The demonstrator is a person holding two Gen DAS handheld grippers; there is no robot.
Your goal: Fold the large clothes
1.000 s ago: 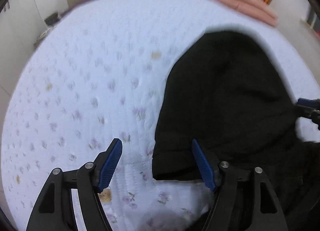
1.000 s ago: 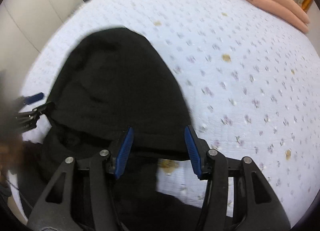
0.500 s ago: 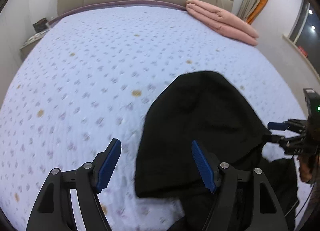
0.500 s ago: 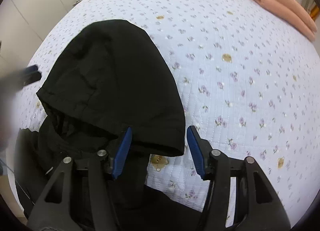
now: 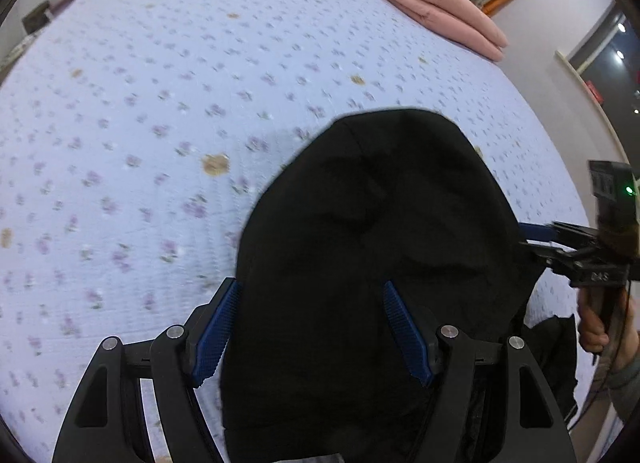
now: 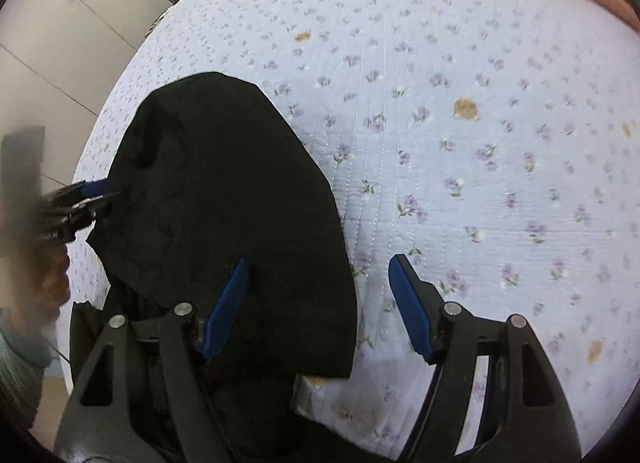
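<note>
Both tongs stand spread wide, gripping nothing. The left gripper (image 5: 310, 327) hovers over the black hooded jacket (image 5: 372, 247), whose rounded, matte hood lies flat on the quilted floral bedspread (image 5: 160, 103). The right gripper (image 6: 318, 303) straddles the hood's edge at 4 o'clock, its ribbed blue pads (image 6: 410, 309) apart. Folded pink bedding (image 5: 432, 3) sits at 1 o'clock.

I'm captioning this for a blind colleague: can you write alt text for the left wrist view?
A black hood lies flat on a floral quilt, between the open left gripper. The right gripper sits at its right edge; folded pink bedding lies beyond.
</note>
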